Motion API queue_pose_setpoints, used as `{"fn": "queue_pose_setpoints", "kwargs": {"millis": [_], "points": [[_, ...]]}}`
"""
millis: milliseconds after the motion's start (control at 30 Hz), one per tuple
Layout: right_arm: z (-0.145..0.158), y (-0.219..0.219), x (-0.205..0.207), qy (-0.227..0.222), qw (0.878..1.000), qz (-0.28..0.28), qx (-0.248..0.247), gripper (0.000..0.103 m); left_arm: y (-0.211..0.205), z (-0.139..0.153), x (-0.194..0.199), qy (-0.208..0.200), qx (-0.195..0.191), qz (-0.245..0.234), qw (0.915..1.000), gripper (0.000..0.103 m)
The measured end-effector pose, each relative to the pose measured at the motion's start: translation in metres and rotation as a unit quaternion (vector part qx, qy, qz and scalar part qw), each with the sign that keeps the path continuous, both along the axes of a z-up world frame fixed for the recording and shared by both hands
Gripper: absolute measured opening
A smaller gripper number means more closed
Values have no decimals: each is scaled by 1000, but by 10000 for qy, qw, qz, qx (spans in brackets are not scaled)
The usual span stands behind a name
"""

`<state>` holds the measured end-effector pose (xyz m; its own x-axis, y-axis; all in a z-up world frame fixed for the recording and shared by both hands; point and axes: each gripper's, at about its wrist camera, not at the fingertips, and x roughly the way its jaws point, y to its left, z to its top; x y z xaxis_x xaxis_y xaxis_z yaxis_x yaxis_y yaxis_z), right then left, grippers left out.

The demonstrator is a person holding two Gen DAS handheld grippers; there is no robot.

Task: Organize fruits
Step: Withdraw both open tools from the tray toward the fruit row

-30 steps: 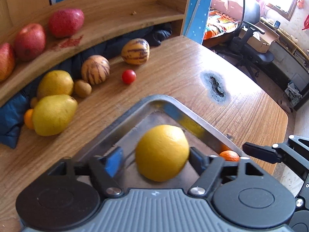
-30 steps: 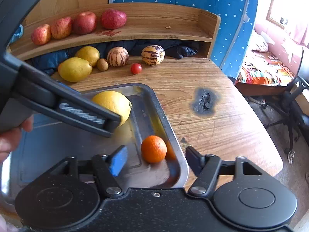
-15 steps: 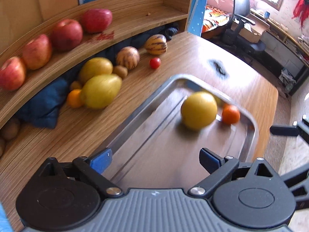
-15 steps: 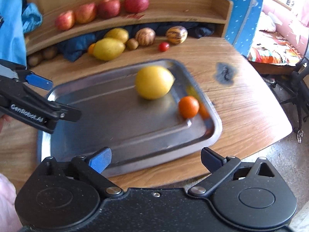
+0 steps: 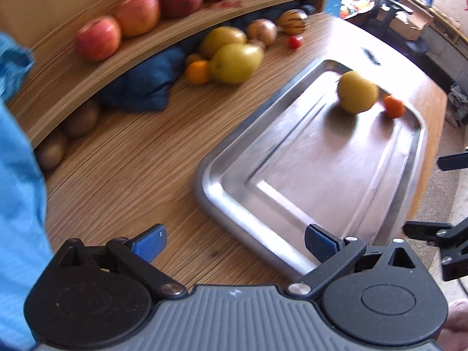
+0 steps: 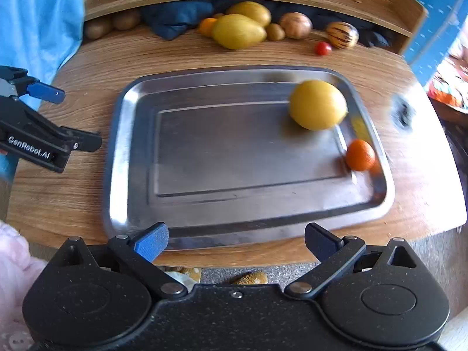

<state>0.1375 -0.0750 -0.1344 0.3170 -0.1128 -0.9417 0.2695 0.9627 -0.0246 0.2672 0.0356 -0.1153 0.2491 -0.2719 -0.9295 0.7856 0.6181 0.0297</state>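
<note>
On a round wooden table point(image 6: 263, 55) beside a curved shelf point(image 5: 181, 33), two hand-held grippers hang over a steel tray point(image 6: 128, 158) with nothing in either. The left gripper point(image 5: 234, 241) has just been opening and its jaws stand wide apart and empty above the tray's near corner; the right gripper point(image 6: 235, 239), likewise just spread, frames only the tray's near rim. A yellow citrus fruit point(image 6: 318, 104) sits in the tray's far right corner, and a small orange point(image 6: 360, 155) lies close beside it against the raised rim, apart from the larger fruit.

More fruit waits along the table's back edge: a large yellow fruit point(image 6: 238, 31) with another behind it, a second small orange point(image 6: 207, 26), a kiwi point(image 6: 275, 32), two striped melons point(image 6: 342, 35), a cherry tomato point(image 6: 323, 48) and brown fruits tucked under the shelf. Red apples point(image 5: 98, 41) line the shelf top.

The next pick probably calls for each gripper to travel to the back row with jaws kept wide, settling them either side of one fruit at its broadest part before closing gently; round, smooth-skinned fruit may roll or squirt free if pinched off-centre. The tray's open left half looks the sensible spot for later arrivals, since fruit set on bare steel could roll towards the two already there.
</note>
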Motion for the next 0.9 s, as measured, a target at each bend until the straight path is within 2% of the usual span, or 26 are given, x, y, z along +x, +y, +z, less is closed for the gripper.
{"fn": "queue_pose_setpoints", "kwargs": {"millis": [300, 467, 567, 900], "points": [[11, 14, 21, -160, 9984, 490, -248, 100, 34, -2, 13, 62, 103, 713, 9974, 102], [16, 15, 26, -281, 9968, 628, -413, 100, 49, -4, 29, 226, -14, 1317, 9910, 102], [16, 11, 31, -389, 9963, 609, -470, 100, 53, -6, 36, 189, 55, 1610, 9868, 102], [17, -12, 47, -929, 9892, 714, -884, 100, 31, -2, 46, 119, -79, 1830, 9830, 102]]}}
